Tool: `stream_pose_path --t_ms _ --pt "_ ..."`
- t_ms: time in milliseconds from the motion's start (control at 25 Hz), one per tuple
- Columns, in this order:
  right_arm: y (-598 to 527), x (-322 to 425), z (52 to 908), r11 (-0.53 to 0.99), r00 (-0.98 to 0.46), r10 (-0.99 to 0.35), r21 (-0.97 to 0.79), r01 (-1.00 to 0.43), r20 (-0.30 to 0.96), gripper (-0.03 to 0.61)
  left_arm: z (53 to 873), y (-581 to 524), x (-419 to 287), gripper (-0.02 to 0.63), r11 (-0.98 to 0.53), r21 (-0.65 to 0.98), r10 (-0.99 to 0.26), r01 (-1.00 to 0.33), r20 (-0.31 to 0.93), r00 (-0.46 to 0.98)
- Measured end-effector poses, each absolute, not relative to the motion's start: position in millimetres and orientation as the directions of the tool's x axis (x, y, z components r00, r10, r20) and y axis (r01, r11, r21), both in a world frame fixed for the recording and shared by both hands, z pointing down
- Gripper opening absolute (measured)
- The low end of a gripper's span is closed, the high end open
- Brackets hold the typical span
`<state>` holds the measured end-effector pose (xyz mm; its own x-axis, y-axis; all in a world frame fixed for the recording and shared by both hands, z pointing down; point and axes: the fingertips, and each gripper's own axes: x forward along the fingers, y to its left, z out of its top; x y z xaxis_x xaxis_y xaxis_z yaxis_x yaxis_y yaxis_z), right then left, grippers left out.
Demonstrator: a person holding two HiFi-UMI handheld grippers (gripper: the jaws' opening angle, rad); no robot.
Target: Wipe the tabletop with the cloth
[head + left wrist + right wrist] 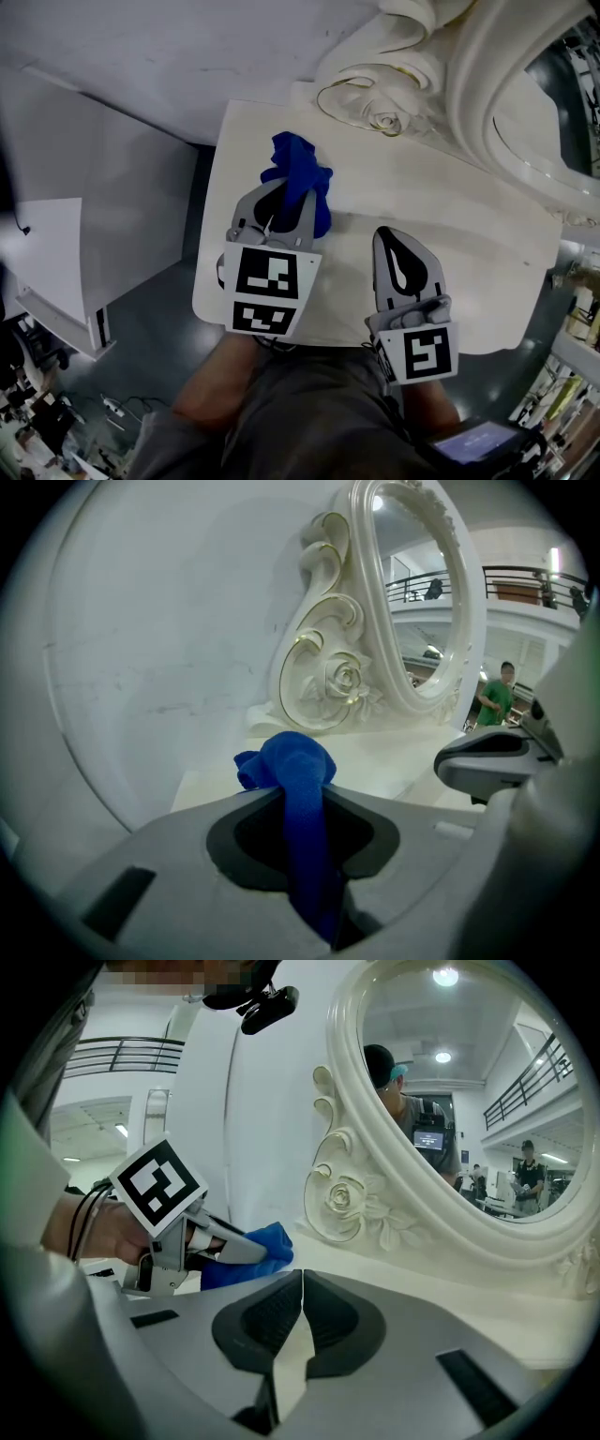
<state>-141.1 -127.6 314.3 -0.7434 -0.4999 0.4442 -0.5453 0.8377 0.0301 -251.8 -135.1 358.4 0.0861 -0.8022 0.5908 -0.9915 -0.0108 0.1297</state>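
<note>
At far left the grey floor (159, 309) drops away beside the cream worktop (450, 216), whose rounded left edge we see from the head view.

Over the worktop's left half, the left tool (292, 202) points toward the back, its marker cube (267, 291) facing the camera. Its jaws pinch a blue cloth (298, 169). In the left gripper view the fabric (298, 761) runs as a tight band between the pads of that tool (302, 803) and bunches into a knot just past the tips. The bunched end lies over the worktop's left rear area, near the base of the mirror. It appears to rest on the surface, though we cannot be certain of contact from these angles.

To the right and nearer the front edge, well apart from the cloth, the right tool (392, 239) is held over bare worktop. Its own view shows the jaws of this tool (300, 1279) pressed together with nothing between them. That view also catches the cloth (253, 1246) at left, in the other tool's grip.

At the right rear stands an ornate white mirror (487, 94), its scrolled frame trimmed in gold, with a carved rose (384, 120) at the foot. The right gripper view shows a person reflected in the mirror glass (450, 1082).
</note>
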Motion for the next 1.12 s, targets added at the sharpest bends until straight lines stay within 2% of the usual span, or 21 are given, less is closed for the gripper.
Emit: stream_pose_path --t_ms 320,720,1120 --pt "-105 -166 314 0.846 -0.753 -0.489 0.030 -0.532 0.440 0.014 358 -102 -297 0.089 0.056 0.148 -0.805 -0.987 0.592 0.043" --pt "-74 -196 307 0.878 -0.778 -0.447 0.049 -0.476 0.441 0.014 341 -41 -375 0.090 0.212 0.103 -0.806 -0.972 0.581 -0.114" --pt "-62 -199 318 0.880 -0.774 -0.436 0.039 -0.473 0.460 0.014 367 -8 -399 0.091 0.289 0.069 -0.767 -0.955 0.614 -0.188"
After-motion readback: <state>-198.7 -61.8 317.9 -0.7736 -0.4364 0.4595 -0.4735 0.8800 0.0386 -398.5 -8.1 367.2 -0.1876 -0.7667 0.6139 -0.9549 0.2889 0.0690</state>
